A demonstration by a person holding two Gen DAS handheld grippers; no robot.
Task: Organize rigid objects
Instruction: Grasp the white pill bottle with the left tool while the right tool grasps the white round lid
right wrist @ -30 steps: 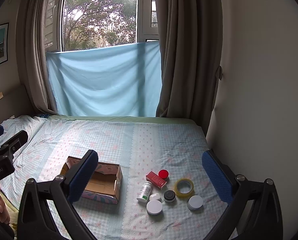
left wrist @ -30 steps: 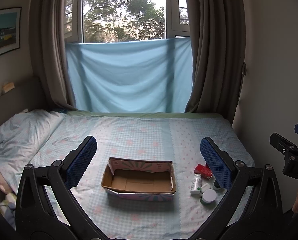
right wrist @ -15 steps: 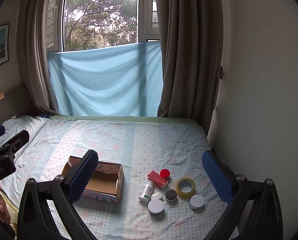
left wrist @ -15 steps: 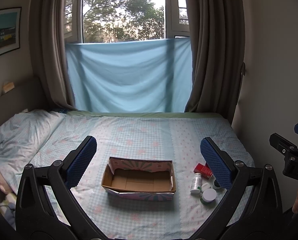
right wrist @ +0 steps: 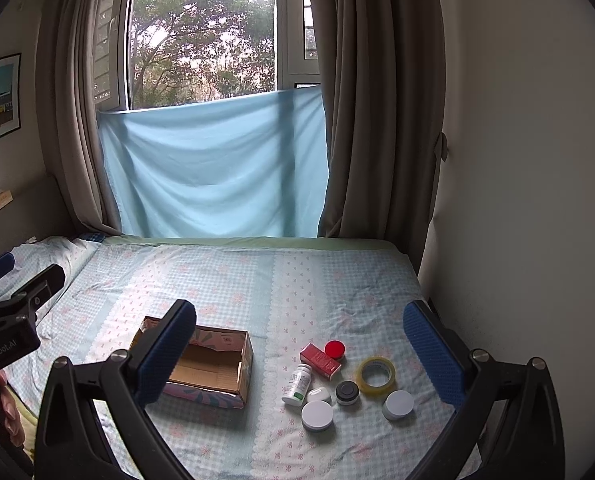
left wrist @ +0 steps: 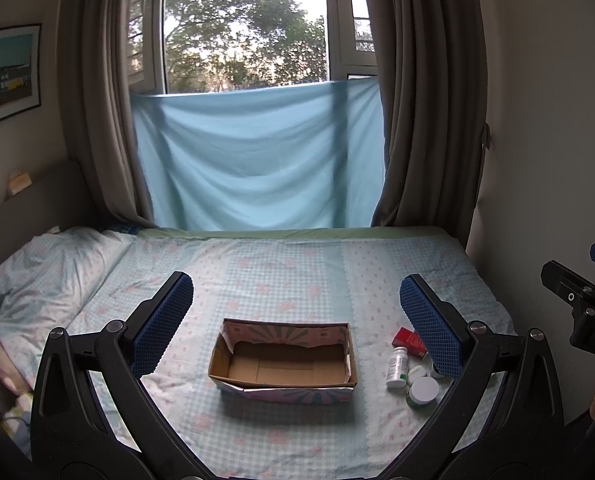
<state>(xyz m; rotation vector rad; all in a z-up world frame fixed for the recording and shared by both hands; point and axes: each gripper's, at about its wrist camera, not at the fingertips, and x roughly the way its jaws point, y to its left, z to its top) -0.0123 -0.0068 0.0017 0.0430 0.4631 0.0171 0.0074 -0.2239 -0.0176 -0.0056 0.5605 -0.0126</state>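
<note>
We held the right gripper (right wrist: 299,354) released, jaws wide, above the checked bed sheet (right wrist: 305,280); the left gripper (left wrist: 295,320) was likewise spread and grasping nothing. Beneath the left one sat the empty open cardboard box (left wrist: 283,364). Just right of it lay the cluster: a white pill bottle (right wrist: 297,384), red carton (right wrist: 320,361), red cap (right wrist: 334,349), yellow tape roll (right wrist: 376,375), and white-lidded jars (right wrist: 317,415). We judged nothing was sorted yet; next we needed to descend on one item. Only the right view showed the tape, probably hidden behind the left gripper's finger.
</note>
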